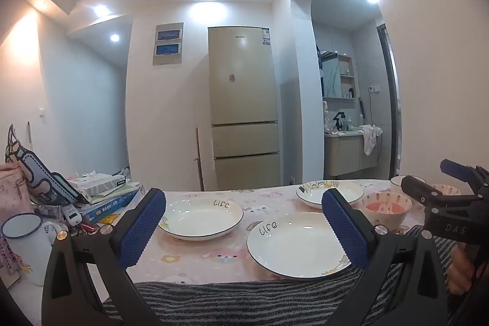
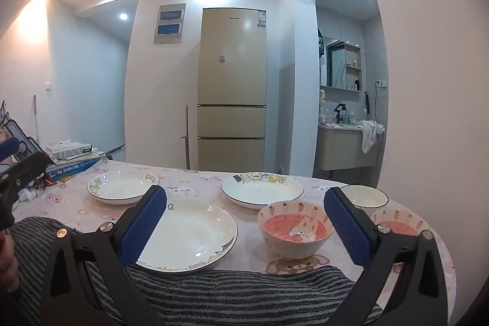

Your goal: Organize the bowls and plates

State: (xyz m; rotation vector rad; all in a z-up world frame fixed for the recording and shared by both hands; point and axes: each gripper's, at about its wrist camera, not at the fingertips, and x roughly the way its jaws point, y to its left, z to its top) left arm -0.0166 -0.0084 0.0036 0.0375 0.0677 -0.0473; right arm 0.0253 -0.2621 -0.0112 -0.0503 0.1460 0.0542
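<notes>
Three white plates on the counter point(image 2: 189, 173): near plate point(image 2: 189, 234), left plate point(image 2: 122, 187), cartoon-rimmed plate point(image 2: 262, 193) behind. Pink rabbit bowl point(image 2: 295, 229) right of near plate, second pink bowl point(image 2: 397, 223) and white bowl point(image 2: 365, 196) farther right. Left tongs point(image 1: 243, 229) and right tongs point(image 2: 244, 229) both spread wide, empty, above the striped cloth point(image 2: 232, 286).

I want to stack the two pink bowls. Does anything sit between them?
No dish: between the near pink bowl and the far pink bowl the right wrist view shows only the right gripper's blue pad, held in front.
</notes>
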